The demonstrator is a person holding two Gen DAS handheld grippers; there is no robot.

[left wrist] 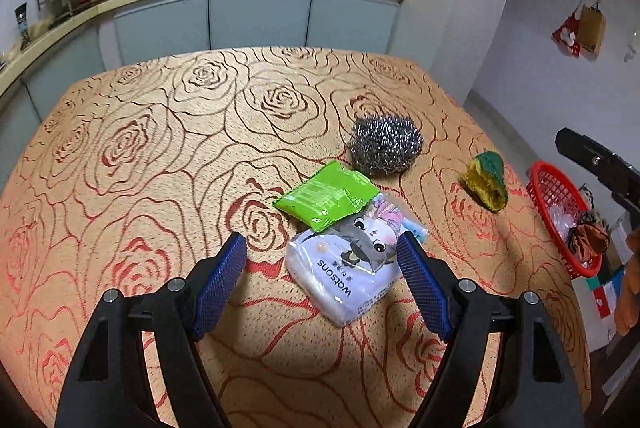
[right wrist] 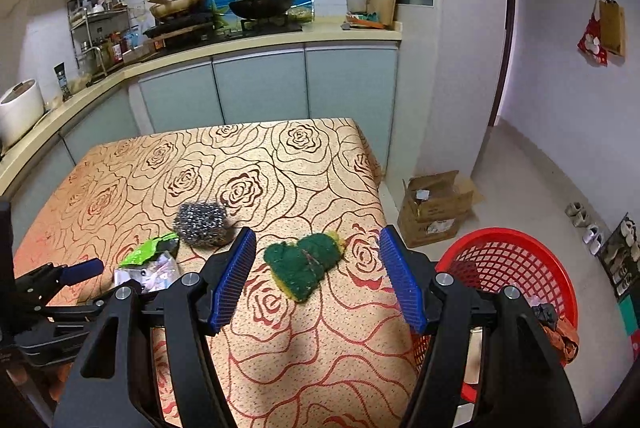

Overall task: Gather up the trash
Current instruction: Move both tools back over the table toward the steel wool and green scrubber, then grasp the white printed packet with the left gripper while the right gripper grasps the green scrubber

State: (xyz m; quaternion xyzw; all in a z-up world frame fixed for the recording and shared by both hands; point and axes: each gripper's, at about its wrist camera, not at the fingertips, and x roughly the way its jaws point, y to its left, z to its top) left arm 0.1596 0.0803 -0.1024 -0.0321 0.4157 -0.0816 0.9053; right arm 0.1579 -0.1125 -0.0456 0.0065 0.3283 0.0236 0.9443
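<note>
On the rose-patterned table [left wrist: 160, 155] lie a white tissue pack [left wrist: 344, 268] with a cartoon print, a green wrapper [left wrist: 326, 196] overlapping its far edge, a steel wool ball [left wrist: 385, 143] and a green-and-yellow sponge [left wrist: 486, 179]. My left gripper [left wrist: 324, 244] hovers open just above the tissue pack, whose near part lies between the blue pads without touching them. My right gripper [right wrist: 318, 240] is open over the sponge [right wrist: 306, 262], which sits between and just beyond its fingertips. The left gripper's finger [right wrist: 80, 270] shows at the left of the right wrist view.
A red mesh basket [right wrist: 516, 260] with some trash inside stands on the floor off the table's right edge. A cardboard box [right wrist: 434, 205] sits on the floor beyond it. Kitchen cabinets and a stove counter [right wrist: 260, 39] run behind the table.
</note>
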